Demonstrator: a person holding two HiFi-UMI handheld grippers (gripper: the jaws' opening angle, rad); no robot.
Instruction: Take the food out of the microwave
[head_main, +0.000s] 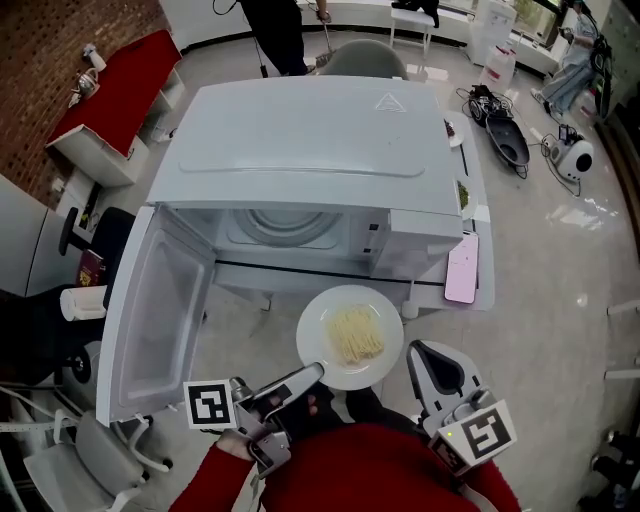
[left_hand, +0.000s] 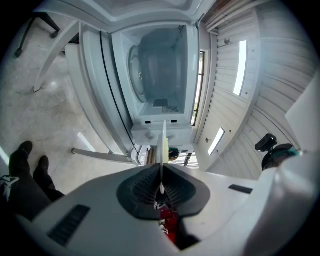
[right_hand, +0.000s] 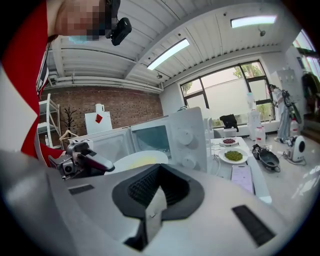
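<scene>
Just outside the open microwave (head_main: 300, 130), clear of its cavity and in front of its lower edge: white plate (head_main: 318, 318) with a heap of pale noodles (head_main: 357, 335) at its middle, held level. Pinched at the near-left rim between the jaws of the left gripper (head_main: 312, 373), with that rim edge-on between the ribbed pads in the left gripper view. Just beside the plate's near-right rim, right gripper (head_main: 421, 352), jaws pressed together with nothing between them and the plate off to their left in the right gripper view. Microwave door (head_main: 150, 320) swung wide to the left, round glass turntable (head_main: 280, 228) visible in the cavity. On the desk (right_hand: 260, 175) to the right of the microwave, a pink phone (head_main: 462, 268); farther along it, from the right gripper view, a plate of green food (right_hand: 233, 156) and a small dish of something dark red (right_hand: 229, 141). At the bottom of the head view, a red sleeve (head_main: 350, 470) behind both grippers.
</scene>
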